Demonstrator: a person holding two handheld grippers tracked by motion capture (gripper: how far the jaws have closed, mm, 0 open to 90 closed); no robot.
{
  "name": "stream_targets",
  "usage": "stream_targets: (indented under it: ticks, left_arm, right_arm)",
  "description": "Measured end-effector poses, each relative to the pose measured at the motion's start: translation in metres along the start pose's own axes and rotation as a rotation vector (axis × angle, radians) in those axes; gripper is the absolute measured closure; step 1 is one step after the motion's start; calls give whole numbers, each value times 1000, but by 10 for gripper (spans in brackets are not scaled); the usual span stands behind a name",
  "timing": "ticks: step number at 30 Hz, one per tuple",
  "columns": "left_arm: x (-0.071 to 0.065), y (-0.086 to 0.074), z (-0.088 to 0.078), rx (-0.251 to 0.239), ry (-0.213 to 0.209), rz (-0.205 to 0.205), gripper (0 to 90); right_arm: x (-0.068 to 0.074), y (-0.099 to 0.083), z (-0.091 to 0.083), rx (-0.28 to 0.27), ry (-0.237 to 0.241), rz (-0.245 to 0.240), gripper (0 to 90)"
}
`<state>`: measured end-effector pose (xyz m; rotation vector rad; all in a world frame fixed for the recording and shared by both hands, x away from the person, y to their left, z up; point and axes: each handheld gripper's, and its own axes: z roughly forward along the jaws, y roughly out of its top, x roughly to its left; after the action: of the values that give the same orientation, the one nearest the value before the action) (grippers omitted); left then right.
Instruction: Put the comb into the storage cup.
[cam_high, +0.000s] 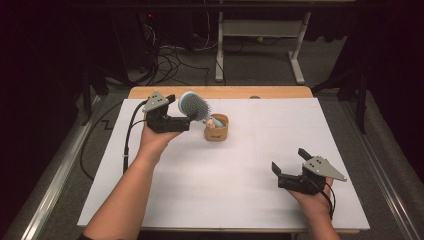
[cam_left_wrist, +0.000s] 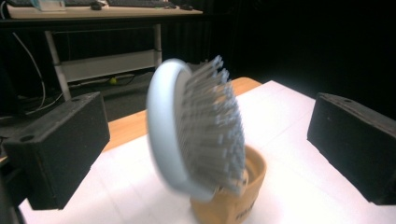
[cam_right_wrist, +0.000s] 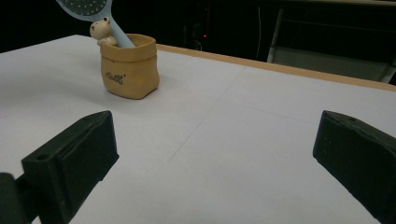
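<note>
Nearest the person, the right gripper (cam_high: 289, 171) sits low over the white bench (cam_high: 240, 200), jaws spread wide with nothing between them, parked well apart from the action. In its own view the bare bench runs out ahead to the little tan pot (cam_right_wrist: 129, 65) in the distance, clear space all the way.

Moving further out, the left gripper (cam_high: 186, 119) is just beside the hairbrush (cam_high: 195, 106), and its jaws stand fully apart too. In the left gripper view the two black pads flank the brush head (cam_left_wrist: 198, 130) without touching it, so there's no clamp on it at this moment.

And there's the brush: handle down inside the pot (cam_high: 216, 128), head leaning up and out toward the left gripper, bristles facing right in the left gripper view. A small bear figure (cam_right_wrist: 102, 31) perches on the pot's rim right beside the handle.

My read is that the placing step is as good as done: brush in the pot, the gripper no longer on it. What's called for next, I'd say, is a clean retreat of the left gripper, straight back, without nudging that tilted head, because the brush leans and the light pot could tip
</note>
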<state>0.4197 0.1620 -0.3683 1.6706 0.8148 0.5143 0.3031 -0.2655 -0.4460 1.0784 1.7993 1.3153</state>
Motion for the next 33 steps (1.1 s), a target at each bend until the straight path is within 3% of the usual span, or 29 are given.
stream_targets:
  ticks: [13, 23, 33]
  left_arm:
    - [11, -65, -18, 29, -14, -73, 0]
    - [0, -90, -34, 78, -23, -45, 0]
    - [-7, -113, -80, 114, 4, 9, 0]
  right_arm:
    - [2, -1, 2, 10, 2, -5, 2]
    - [2, -3, 2, 18, -3, 1, 2]
    - [3, -4, 0, 20, -8, 5, 2]
